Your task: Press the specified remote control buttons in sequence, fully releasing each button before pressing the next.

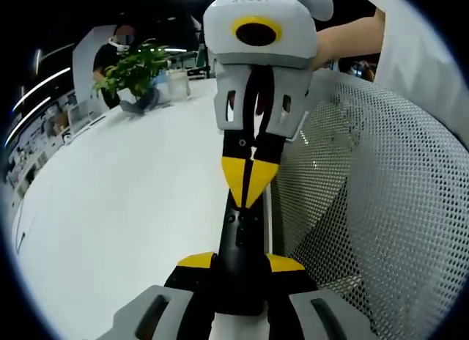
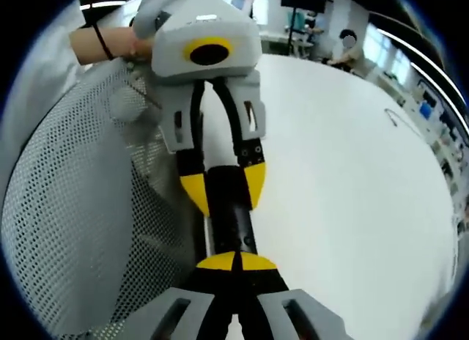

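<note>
black remote clamped at near end between yellow-tipped jaws of left gripper, lying on white table. right gripper pressing closed tips onto remote's far end. potted plant far left on table; white mesh chair back at right. right gripper view: right gripper pinched narrow on remote, left gripper gripping opposite end.
</note>
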Motion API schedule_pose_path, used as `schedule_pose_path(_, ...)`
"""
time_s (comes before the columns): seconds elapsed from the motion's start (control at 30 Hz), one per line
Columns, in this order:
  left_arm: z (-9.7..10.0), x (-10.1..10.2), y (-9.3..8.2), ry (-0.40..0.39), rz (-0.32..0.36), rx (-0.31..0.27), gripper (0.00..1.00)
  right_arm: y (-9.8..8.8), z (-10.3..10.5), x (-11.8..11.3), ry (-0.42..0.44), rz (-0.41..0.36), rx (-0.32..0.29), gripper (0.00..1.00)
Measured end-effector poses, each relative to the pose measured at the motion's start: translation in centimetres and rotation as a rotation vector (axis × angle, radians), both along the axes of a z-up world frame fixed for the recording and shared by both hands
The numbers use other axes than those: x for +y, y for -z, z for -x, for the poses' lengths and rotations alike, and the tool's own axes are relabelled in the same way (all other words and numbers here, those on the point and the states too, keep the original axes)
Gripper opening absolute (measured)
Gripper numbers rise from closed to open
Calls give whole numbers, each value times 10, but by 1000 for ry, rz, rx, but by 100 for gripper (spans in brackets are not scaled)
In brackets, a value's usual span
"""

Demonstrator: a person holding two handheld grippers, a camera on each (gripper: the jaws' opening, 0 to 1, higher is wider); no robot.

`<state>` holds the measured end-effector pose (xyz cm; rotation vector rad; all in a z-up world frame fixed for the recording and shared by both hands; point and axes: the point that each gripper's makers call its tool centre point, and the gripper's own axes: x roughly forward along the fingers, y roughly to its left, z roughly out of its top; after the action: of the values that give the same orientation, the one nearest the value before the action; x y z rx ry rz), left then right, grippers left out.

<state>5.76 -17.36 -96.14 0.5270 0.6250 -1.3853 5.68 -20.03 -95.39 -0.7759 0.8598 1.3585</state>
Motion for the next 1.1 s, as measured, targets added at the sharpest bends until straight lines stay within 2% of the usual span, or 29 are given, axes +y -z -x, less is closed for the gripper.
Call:
schedule_pose_path(0.27,0,0,0,-4,-1,1,25,1,-1,0,39,43,2,0)
schedule_pose_path(0.43,0,0,0,-4,-2,0,24,1,-2,-1,78,37,-8,0)
schedule_pose_path(0.73,-1,0,0,-12,-3,-1,24,2,-4,0,138,45,-86,0)
schedule_pose_path(0.93,-1,0,0,-15,-3,-1,24,1,-6,-1,165,24,-130,0)
schedule_pose_path(1.1,-1,0,0,-15,-4,0,24,-1,-7,-2,217,-56,-87,0)
